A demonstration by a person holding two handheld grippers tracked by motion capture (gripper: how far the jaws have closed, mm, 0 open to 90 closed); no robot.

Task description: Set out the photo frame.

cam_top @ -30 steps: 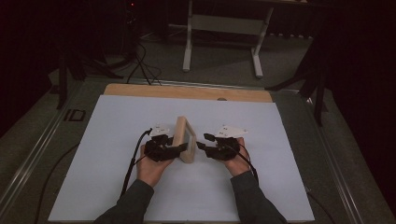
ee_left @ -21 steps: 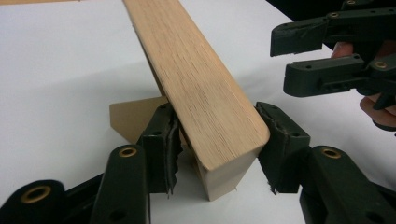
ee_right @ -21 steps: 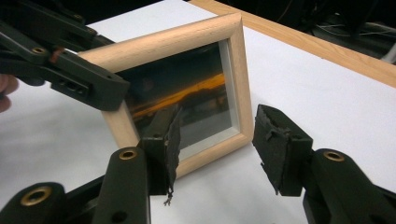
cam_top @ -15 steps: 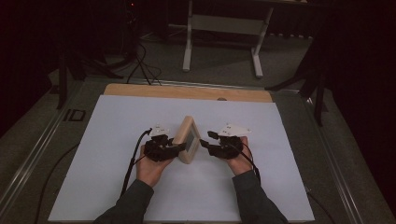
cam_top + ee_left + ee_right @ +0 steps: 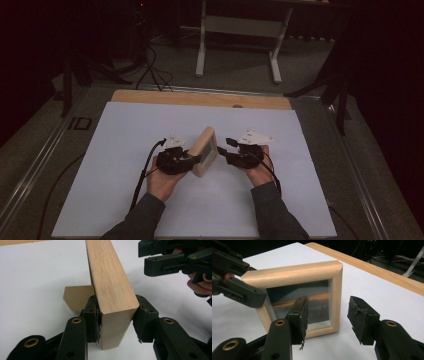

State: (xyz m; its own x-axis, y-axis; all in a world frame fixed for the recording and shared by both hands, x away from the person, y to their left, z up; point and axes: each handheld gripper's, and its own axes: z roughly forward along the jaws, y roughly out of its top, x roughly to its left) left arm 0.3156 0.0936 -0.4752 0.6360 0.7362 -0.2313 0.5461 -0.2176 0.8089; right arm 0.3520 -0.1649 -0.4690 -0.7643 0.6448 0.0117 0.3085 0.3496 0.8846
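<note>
The picture frame [image 5: 205, 151] — pale wood, deep-sided, glass fronting a dusky orange-streaked photo — stands upright on edge near the middle of the white table top, its brown cardboard easel leg [image 5: 77, 297] folded out behind.

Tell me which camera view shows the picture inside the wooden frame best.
The right gripper view: it faces the glass front of the wooden frame, showing the picture with an orange band. The left gripper view shows the frame's wooden edge and its back stand. The high view shows the front small and dim.
</note>
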